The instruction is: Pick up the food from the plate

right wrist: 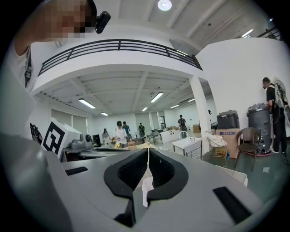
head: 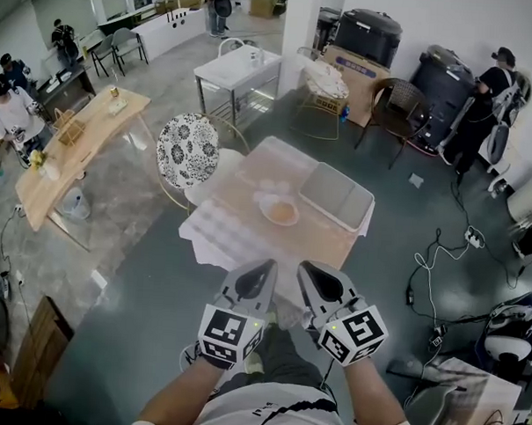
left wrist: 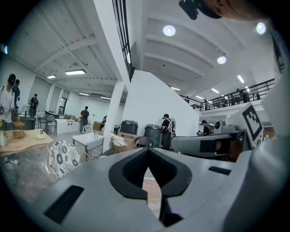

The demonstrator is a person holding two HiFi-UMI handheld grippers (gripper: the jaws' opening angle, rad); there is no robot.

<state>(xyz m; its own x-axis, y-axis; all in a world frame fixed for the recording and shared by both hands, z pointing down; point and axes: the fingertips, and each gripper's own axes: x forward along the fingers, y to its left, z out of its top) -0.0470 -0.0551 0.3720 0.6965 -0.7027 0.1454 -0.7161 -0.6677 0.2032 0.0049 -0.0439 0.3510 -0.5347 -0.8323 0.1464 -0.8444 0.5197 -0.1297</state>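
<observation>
On the small wooden table (head: 335, 245) stands a white plate (head: 279, 210) with an orange-brown piece of food (head: 283, 214) in it. Both grippers are held side by side near the person's body, short of the table's near edge and well apart from the plate. My left gripper (head: 265, 267) has its jaws shut with nothing between them; its tips meet in the left gripper view (left wrist: 148, 150). The right gripper (head: 306, 269) is likewise shut and empty, its tips touching in the right gripper view (right wrist: 148, 150). Neither gripper view shows the plate.
A white rectangular tray (head: 335, 194) sits on the table right of the plate. A black-and-white patterned round chair (head: 188, 149) stands at the table's left. Cables (head: 436, 259) lie on the floor to the right. Several people stand around the room.
</observation>
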